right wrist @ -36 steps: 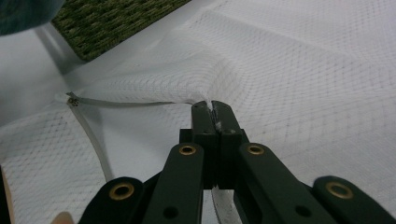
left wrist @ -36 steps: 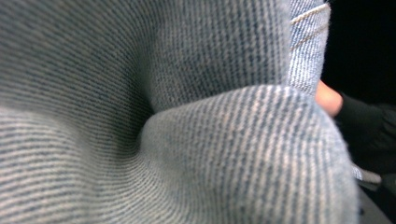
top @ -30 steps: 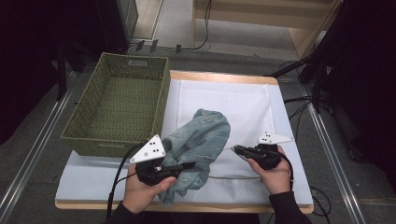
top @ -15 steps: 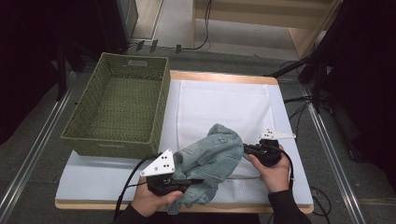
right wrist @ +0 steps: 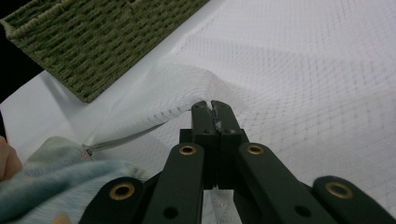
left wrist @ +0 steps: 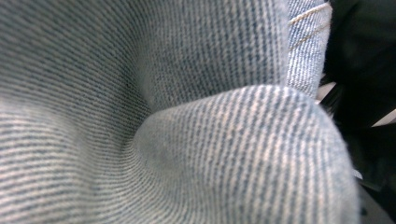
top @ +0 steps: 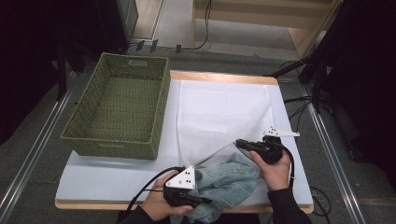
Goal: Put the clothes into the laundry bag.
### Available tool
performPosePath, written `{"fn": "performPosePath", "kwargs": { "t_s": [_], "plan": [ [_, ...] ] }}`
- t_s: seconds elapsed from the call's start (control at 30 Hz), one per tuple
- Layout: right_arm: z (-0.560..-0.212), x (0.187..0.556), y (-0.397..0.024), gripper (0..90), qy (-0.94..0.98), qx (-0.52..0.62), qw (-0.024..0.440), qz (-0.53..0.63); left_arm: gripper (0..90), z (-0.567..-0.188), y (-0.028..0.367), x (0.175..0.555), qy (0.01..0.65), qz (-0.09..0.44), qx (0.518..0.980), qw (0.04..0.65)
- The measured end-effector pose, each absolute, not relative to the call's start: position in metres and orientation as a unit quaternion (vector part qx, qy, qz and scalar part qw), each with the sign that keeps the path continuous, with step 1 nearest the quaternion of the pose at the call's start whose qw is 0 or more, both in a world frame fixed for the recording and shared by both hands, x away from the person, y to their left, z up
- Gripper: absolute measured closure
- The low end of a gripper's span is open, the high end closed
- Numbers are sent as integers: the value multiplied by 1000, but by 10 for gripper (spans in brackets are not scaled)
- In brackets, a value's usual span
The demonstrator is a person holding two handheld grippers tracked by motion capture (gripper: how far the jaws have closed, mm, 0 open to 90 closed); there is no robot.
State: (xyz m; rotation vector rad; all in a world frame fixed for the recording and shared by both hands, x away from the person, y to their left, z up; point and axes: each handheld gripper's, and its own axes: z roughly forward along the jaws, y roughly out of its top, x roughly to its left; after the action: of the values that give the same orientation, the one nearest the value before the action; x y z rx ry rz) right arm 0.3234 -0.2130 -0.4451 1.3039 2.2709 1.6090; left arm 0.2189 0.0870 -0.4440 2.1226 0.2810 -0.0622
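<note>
My denim garment point(top: 224, 184) is pale blue, crumpled in a loose heap at the near edge of the table, part of it spilling over that edge. Close up point(left wrist: 196, 140) its twill ribs and a stitched seam show in soft folds. The white mesh bag point(top: 219, 112) lies mostly flat beyond it, its near edge lifted into a ridge point(right wrist: 187, 88); a zipper, I think, runs along that edge toward the denim.

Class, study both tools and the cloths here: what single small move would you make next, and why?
Probably lift the right tool a little, toward the far edge. Its jaws are shut on the white mesh bag, whose near edge is already raised beside the denim garment. The left tool is buried in that denim, apparently gripping it, perhaps to slide it inside.
</note>
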Motion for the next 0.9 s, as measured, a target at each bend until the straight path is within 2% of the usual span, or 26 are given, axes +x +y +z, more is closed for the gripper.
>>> {"fn": "performPosePath", "kwargs": {
  "t_s": [0.2, 0.3, 0.43, 0.5, 0.6, 0.7, 0.77, 0.9],
  "plan": [
    [-431, 315, -208, 900, 737, 396, 57, 545, 644, -446, 83, 224, 164, -30, 872, 460],
    [-427, 312, -206, 900, 739, 387, 66, 548, 646, -440, 86, 226, 190, -8, 870, 454],
    [-419, 308, -204, 900, 732, 378, 64, 564, 651, -425, 89, 228, 226, 62, 876, 422],
    [-414, 306, -201, 900, 730, 372, 65, 569, 652, -416, 90, 228, 233, 78, 875, 417],
    [-404, 302, -199, 900, 726, 364, 73, 579, 645, -411, 96, 234, 263, 63, 866, 421],
    [-401, 299, -197, 900, 725, 361, 76, 582, 602, -425, 96, 247, 280, 15, 882, 380],
    [-403, 300, -195, 900, 727, 362, 74, 578, 589, -434, 94, 249, 289, -4, 872, 395],
    [-405, 300, -191, 900, 728, 360, 69, 579, 598, -428, 90, 250, 297, 12, 873, 387]
  ]
}}
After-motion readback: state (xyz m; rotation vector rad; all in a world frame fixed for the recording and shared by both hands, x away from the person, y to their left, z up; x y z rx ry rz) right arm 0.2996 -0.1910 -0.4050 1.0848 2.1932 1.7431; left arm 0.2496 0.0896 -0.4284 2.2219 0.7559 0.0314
